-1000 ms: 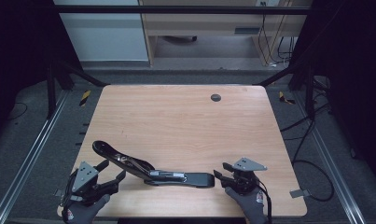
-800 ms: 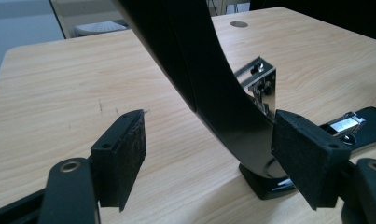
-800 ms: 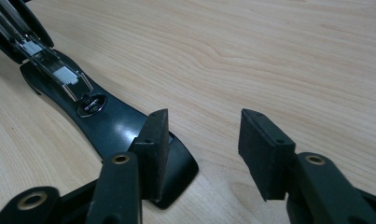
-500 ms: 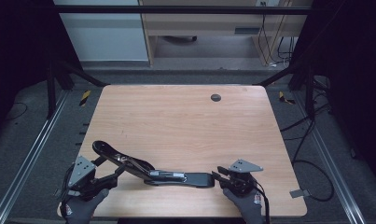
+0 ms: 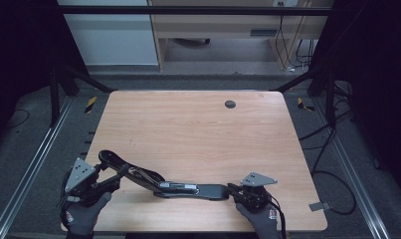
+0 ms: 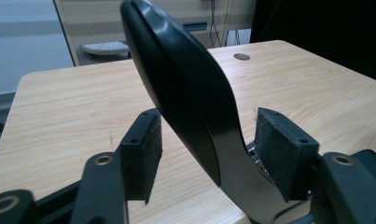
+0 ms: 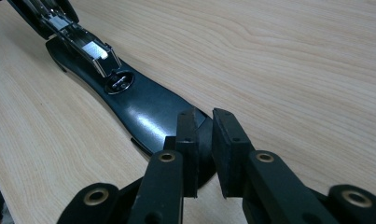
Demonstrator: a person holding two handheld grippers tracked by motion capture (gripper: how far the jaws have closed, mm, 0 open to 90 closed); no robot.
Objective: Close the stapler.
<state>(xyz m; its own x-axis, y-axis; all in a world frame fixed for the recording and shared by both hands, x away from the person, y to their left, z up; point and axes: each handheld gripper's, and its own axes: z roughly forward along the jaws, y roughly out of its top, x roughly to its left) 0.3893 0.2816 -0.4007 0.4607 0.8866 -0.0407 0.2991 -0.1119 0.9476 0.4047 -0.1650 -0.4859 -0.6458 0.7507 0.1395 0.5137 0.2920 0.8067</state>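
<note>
A long black stapler (image 5: 188, 188) lies swung open near the table's front edge, its top lever raised toward the left. My left gripper (image 5: 119, 174) reaches in from the left. In the left gripper view the black lever (image 6: 185, 79) stands between its felt pads (image 6: 146, 149), which have just been closing and still show a thin gap on each side. My right gripper (image 5: 231, 189) is at the stapler's right end. Its jaws (image 7: 204, 140) have just been closing, and the pads now pinch the rounded tip of the base (image 7: 143, 107).
The wooden table (image 5: 198, 134) has a round cable hole (image 5: 230, 104) near its far edge. Metal rails run along both sides, and cables (image 5: 332, 179) lie on the floor at the right. Gloved hands hold both grippers at the front edge.
The right gripper's jaws have narrowed onto the base tip. The left gripper has risen slightly, and its jaws have come in around the lever. The stapler has stayed put.
</note>
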